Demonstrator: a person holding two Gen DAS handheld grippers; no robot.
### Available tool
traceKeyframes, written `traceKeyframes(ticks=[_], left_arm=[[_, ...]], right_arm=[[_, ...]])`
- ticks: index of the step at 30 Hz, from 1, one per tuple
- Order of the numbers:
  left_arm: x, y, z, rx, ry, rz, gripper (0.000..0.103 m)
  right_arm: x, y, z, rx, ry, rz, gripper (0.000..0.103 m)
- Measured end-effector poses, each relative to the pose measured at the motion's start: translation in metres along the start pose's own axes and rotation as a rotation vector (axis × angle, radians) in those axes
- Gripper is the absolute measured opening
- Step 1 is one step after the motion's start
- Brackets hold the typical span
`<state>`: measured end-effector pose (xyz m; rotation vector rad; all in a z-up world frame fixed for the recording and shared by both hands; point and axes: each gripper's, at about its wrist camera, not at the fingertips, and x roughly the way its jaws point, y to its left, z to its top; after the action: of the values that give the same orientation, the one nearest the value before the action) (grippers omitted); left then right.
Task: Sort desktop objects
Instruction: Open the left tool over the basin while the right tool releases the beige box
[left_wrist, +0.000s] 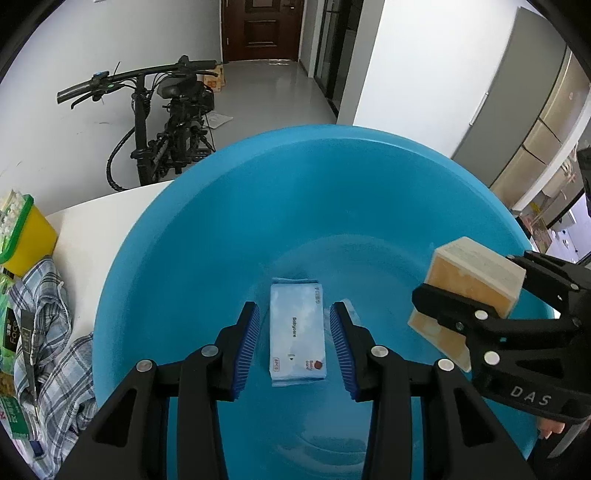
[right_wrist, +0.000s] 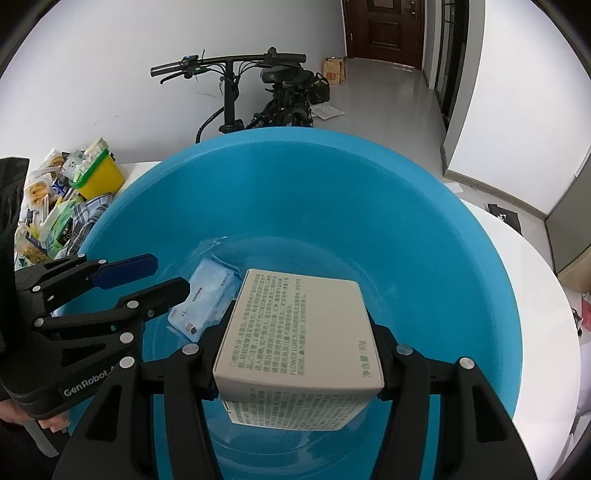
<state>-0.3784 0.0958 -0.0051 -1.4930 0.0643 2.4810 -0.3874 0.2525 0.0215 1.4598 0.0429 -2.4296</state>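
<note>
One blue basin (left_wrist: 207, 206) fills the centre of both views on one white table (left_wrist: 92, 221). One bicycle (left_wrist: 173, 125) stands upper left. The right gripper (right_wrist: 299, 365) clenches one printed box (right_wrist: 299, 332) over the basin. The left gripper (left_wrist: 295, 347), jaws released, straddles one wipes packet (left_wrist: 297, 334) lying on the basin floor.

Home interior — bicycle (right_wrist: 255, 92), fridge (left_wrist: 535, 122)
</note>
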Motion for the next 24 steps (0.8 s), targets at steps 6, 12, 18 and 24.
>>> traceKeyframes(ticks=[6, 12, 18, 24], left_arm=[[0.013, -0.006, 0.0, 0.045, 0.046, 0.001, 0.047], [0.01, -0.012, -0.003, 0.07, 0.036, -0.009, 0.055], [0.003, 0.002, 0.002, 0.017, -0.001, -0.04, 0.068], [-0.012, 0.006, 0.003, 0.024, -0.08, -0.04, 0.083]], right_arm=[[0.009, -0.005, 0.0, 0.011, 0.045, -0.002, 0.057], [0.008, -0.014, 0.002, 0.051, 0.036, -0.008, 0.057], [0.006, -0.019, 0.002, 0.07, 0.029, -0.006, 0.058], [0.004, -0.018, 0.003, 0.064, 0.019, -0.02, 0.058]])
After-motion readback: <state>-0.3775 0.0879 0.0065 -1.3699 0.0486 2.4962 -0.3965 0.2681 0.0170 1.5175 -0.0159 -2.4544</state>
